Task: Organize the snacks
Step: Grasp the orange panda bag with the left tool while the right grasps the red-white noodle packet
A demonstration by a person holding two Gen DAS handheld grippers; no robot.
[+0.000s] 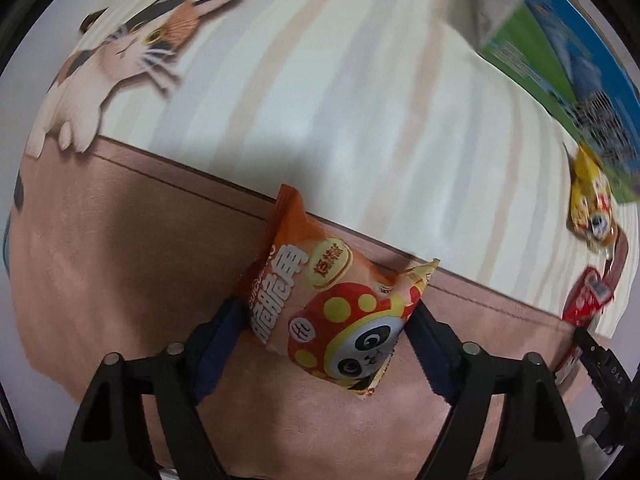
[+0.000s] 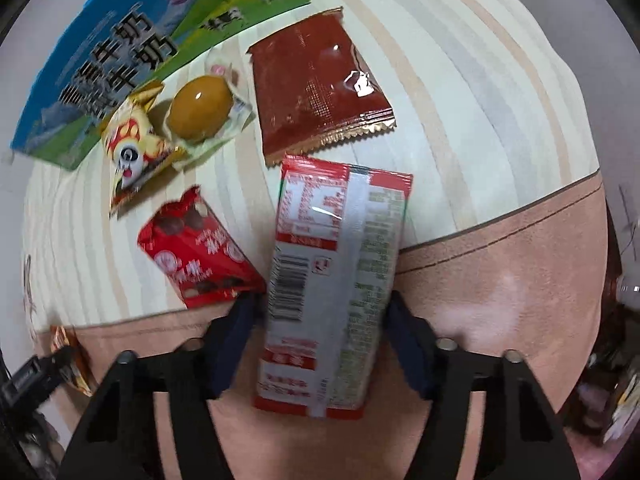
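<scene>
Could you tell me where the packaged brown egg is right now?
In the right wrist view, upper left, the egg lies between the yellow panda packet and dark red packet.

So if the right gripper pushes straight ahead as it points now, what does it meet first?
Probably the dark red sachet, lying just past the far end of the red-and-white packet that the right gripper holds. Depth is unclear.

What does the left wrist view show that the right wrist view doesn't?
Only the left: the left claw shut on an orange panda snack bag, and a cat print. Only the right: the right claw shut on a red-and-white packet, a packaged egg, and a brown packet. Both: milk carton, yellow panda bag, red chocolate bag.
</scene>
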